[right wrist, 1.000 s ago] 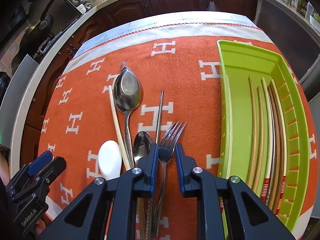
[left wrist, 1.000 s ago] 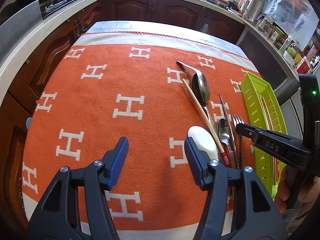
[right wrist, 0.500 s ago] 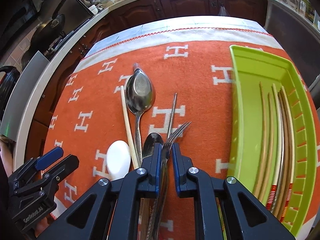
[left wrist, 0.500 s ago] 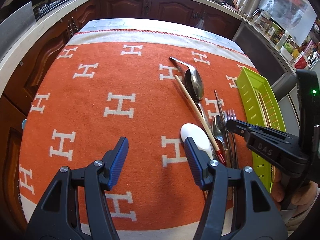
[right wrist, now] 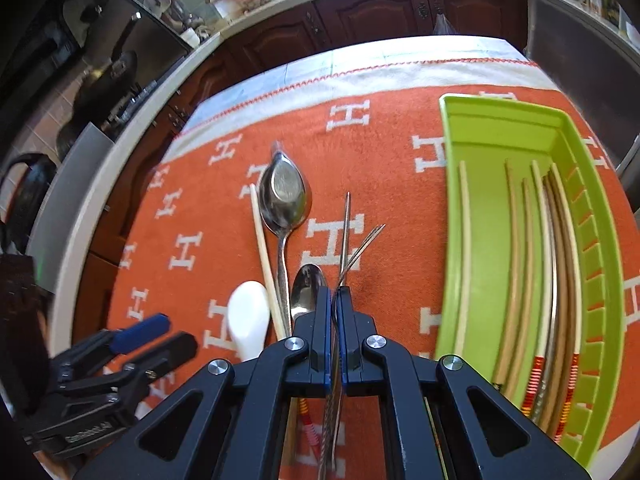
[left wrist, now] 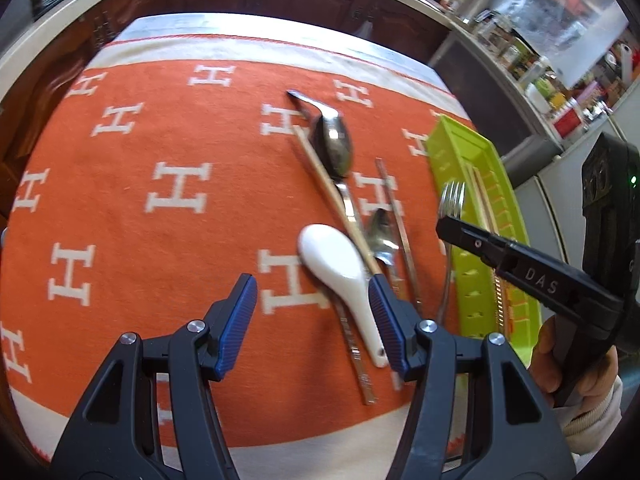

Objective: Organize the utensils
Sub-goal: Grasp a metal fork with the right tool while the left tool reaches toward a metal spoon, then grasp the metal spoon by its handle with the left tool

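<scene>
Fingers of the right gripper (right wrist: pixel 335 304) pinched shut on the fork (right wrist: pixel 362 242), gripped at the neck, tines poking forward past the tips and turned edge-on. Fork held clear of the orange cloth (left wrist: pixel 180 240). Green tray (right wrist: pixel 500 136) lies to the right of the fork, just beside it, its long side parallel with the fork's handle. Chopsticks (right wrist: pixel 536 264) already lie lengthwise in the tray's right half; left half bare. Judgement: a short sideways carry to the right, no turn needed. Left gripper (left wrist: pixel 312 308) spread wide, gripping nothing, hanging above the white spoon (left wrist: pixel 336 268), well left of the tray. Right hand clearly nearer.
</scene>
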### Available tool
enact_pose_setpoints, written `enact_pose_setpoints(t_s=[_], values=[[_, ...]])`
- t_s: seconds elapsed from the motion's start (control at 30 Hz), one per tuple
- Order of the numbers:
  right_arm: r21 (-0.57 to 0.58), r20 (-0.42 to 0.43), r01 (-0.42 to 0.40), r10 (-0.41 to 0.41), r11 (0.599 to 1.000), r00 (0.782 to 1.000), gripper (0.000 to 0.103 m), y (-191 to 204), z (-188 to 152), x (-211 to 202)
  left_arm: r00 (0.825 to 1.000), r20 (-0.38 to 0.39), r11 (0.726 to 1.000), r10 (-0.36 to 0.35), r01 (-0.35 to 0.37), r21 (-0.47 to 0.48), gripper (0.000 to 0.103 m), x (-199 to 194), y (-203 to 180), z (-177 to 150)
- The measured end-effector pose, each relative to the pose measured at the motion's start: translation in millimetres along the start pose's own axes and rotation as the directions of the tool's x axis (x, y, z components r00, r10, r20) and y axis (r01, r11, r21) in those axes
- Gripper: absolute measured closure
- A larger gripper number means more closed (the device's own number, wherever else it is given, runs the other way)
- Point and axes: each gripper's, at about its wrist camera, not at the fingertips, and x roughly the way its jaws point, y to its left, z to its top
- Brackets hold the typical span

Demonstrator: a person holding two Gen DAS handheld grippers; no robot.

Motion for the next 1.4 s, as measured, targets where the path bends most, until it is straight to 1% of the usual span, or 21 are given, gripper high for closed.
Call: enact_pose_setpoints(t_s=[0.07,0.13,0.2,0.3,0.4,0.5,0.53,0.6,0.7,0.9,1.03,1.07,1.2,1.33,1.4], values=[[0.003,0.018,-0.016,0.016,1.0,1.0,0.1,-2,1,-12,1.0,-0.01,0.999,-0.018,0.018,0.034,0.048,2,-12,0],[0.01,0.035,-0.029,0.029,1.0,0.999,0.1,-5,0,-23,1.0,-0.021,0.997,-0.023,0.025,0.067,0.051,5,-24,0],[0.02,0.051,-0.045,0.044,0.999,0.998,0.1,-9,0,-34,0.999,-0.033,0.995,-0.02,0.023,0.1,0.064,10,-37,1],[0.029,0.067,-0.061,0.059,0.998,0.996,0.1,-17,-2,-45,0.998,-0.055,0.99,-0.007,0.015,0.14,0.076,20,-56,1],[0.04,0.08,-0.081,0.078,0.996,0.994,0.1,-25,-6,-54,0.998,-0.063,0.986,0.017,-0.007,0.165,0.081,30,-69,2],[0.045,0.091,-0.098,0.094,0.994,0.991,0.1,-34,-12,-63,0.996,-0.076,0.984,0.04,-0.026,0.175,0.09,42,-76,4],[0.047,0.095,-0.104,0.099,0.993,0.991,0.1,-36,-13,-65,0.996,-0.079,0.984,0.051,-0.036,0.177,0.091,45,-77,4],[0.049,0.104,-0.116,0.11,0.992,0.988,0.1,-42,-17,-71,0.994,-0.09,0.983,0.067,-0.05,0.174,0.096,52,-80,5],[0.057,0.117,-0.127,0.12,0.99,0.986,0.1,-51,-20,-77,0.991,-0.103,0.982,0.082,-0.063,0.179,0.097,60,-83,4],[0.084,0.13,-0.154,0.143,0.984,0.981,0.1,-67,-25,-83,0.986,-0.1,0.973,0.133,-0.11,0.205,0.097,66,-92,6],[0.092,0.134,-0.173,0.16,0.981,0.978,0.1,-72,-28,-85,0.974,-0.149,0.97,0.169,-0.138,0.2,0.097,76,-93,4],[0.093,0.137,-0.177,0.163,0.98,0.977,0.1,-73,-28,-87,0.974,-0.138,0.967,0.18,-0.149,0.205,0.097,76,-95,3],[0.091,0.149,-0.192,0.178,0.977,0.973,0.1,-75,-30,-90,0.968,-0.136,0.96,0.209,-0.177,0.218,0.097,79,-99,3],[0.092,0.169,-0.224,0.206,0.97,0.964,0.1,-79,-32,-98,0.969,-0.145,0.966,0.199,-0.17,0.192,0.099,76,-99,2],[0.096,0.176,-0.24,0.221,0.966,0.959,0.1,-81,-32,-103,0.972,-0.135,0.969,0.191,-0.164,0.184,0.099,68,-101,2]])
